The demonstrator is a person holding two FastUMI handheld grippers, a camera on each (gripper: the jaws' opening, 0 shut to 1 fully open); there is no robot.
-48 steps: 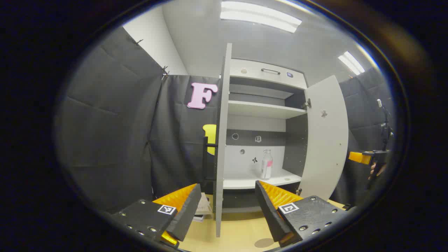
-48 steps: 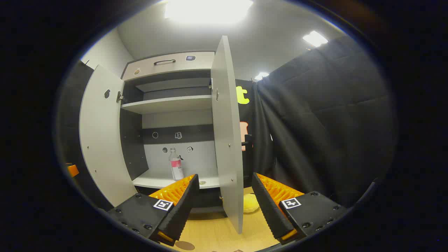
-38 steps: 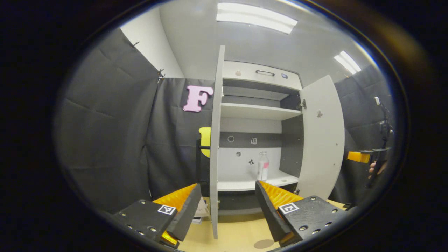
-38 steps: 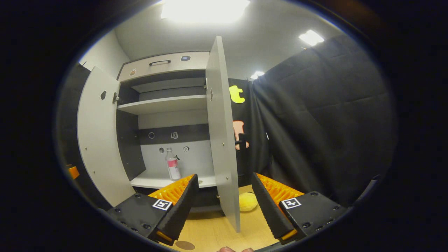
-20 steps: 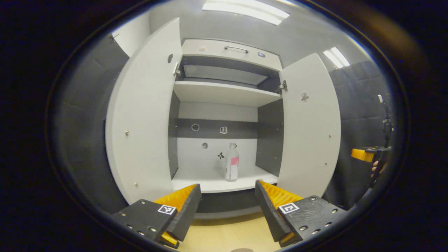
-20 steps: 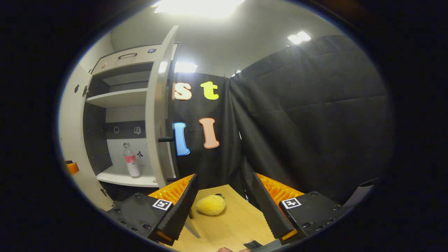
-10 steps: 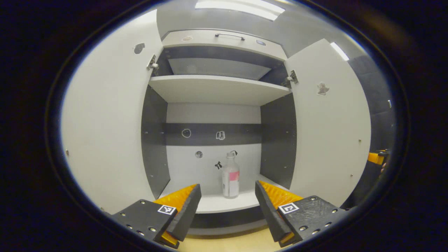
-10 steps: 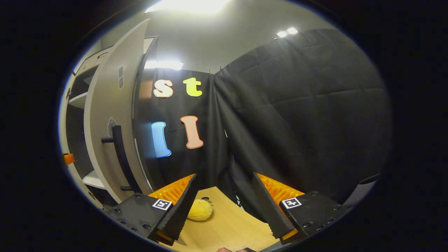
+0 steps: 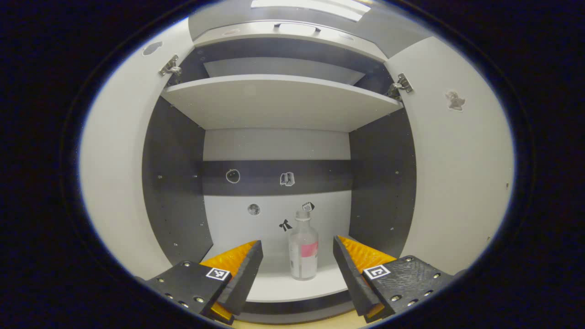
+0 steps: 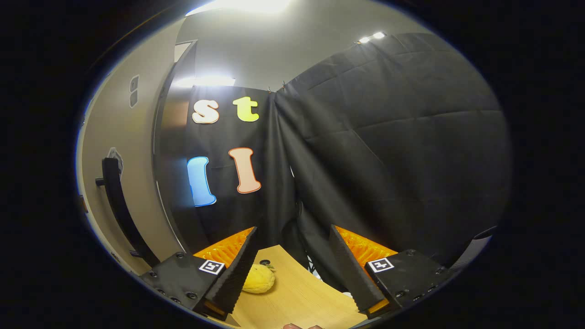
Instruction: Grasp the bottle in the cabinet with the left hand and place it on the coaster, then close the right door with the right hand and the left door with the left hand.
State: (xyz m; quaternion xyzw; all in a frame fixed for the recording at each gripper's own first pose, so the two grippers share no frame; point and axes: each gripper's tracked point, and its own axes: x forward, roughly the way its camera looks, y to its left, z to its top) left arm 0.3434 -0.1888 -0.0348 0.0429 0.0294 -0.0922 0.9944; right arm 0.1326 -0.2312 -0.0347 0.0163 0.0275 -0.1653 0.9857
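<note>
The bottle (image 9: 303, 245) stands upright on the lower shelf (image 9: 292, 285) of the cabinet (image 9: 279, 98), a clear one with a pale cap and a pink patch on its label; the print on it is too small to make out. Small stickers dot the back panel above it, among them a black bow just up and to the left of its neck, none with writing I can read.

In the left gripper view the left gripper (image 9: 297, 269) is spread wide with nothing in it. The bottle sits ahead of the gap between its two fingers, a little nearer the right one, touching neither. Both doors hang open to either side of the fingers.

In the right gripper view the right gripper (image 10: 292, 269) is likewise spread and empty. Off past its left finger is the right door (image 10: 125, 151) with its dark bar handle (image 10: 119, 208). Beside that finger's tip a yellow lumpy thing (image 10: 258, 278) lies on the wooden tabletop (image 10: 297, 299).
</note>
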